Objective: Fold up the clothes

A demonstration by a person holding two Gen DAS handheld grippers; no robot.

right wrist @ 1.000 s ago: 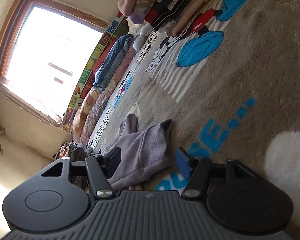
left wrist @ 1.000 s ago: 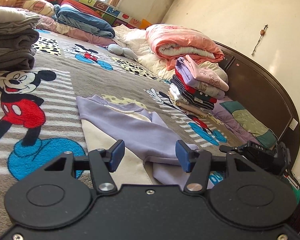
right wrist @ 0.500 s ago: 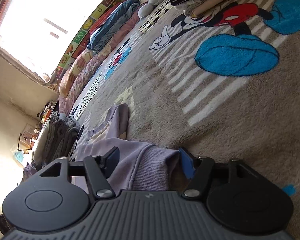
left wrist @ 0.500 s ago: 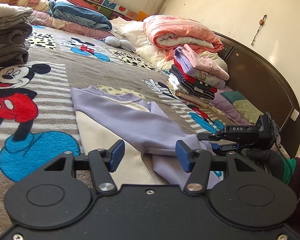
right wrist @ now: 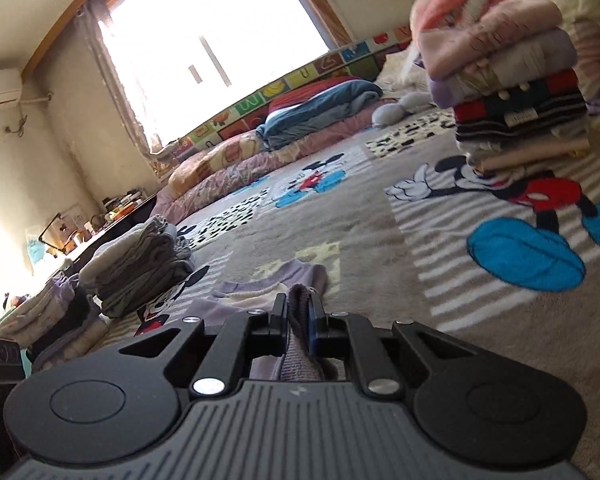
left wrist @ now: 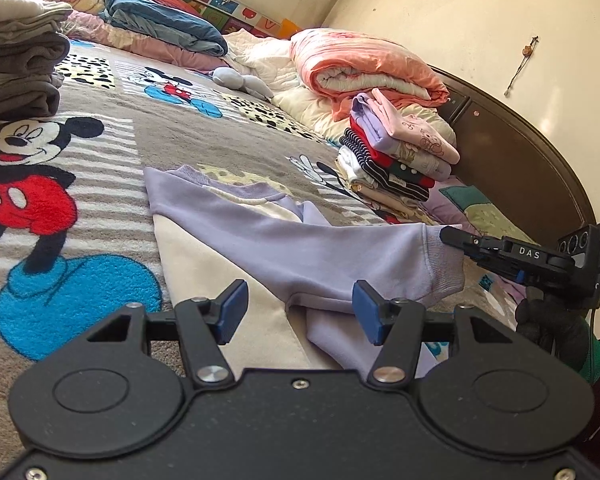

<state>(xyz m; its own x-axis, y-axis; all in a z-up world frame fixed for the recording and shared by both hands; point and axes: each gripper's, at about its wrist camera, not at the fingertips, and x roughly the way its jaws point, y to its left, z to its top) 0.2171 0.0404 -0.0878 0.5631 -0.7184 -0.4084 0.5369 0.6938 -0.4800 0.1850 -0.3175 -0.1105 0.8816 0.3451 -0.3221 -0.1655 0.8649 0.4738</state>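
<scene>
A lilac and cream sweatshirt (left wrist: 236, 224) lies flat on the cartoon-mouse blanket (left wrist: 100, 168), one sleeve (left wrist: 364, 256) drawn across its body to the right. My right gripper (left wrist: 446, 236) is shut on that sleeve's ribbed cuff (left wrist: 444, 256) and holds it lifted off the blanket. In the right wrist view the cuff (right wrist: 298, 312) is pinched between the closed jaws of the right gripper (right wrist: 298, 312). My left gripper (left wrist: 298, 312) hovers open over the sweatshirt's near edge, nothing between its blue pads (left wrist: 234, 308).
A stack of folded grey clothes (left wrist: 16, 72) sits at the far left, a colourful folded stack (left wrist: 396, 160) at the right by the dark headboard (left wrist: 520, 172). A rolled orange quilt (left wrist: 360, 68) and bedding line the far side. A gloved hand (left wrist: 552, 328) holds the right gripper.
The right gripper closed on the sleeve cuff and lifted it, pulling the sleeve out to the right. The left gripper stayed open, shifting only slightly.
</scene>
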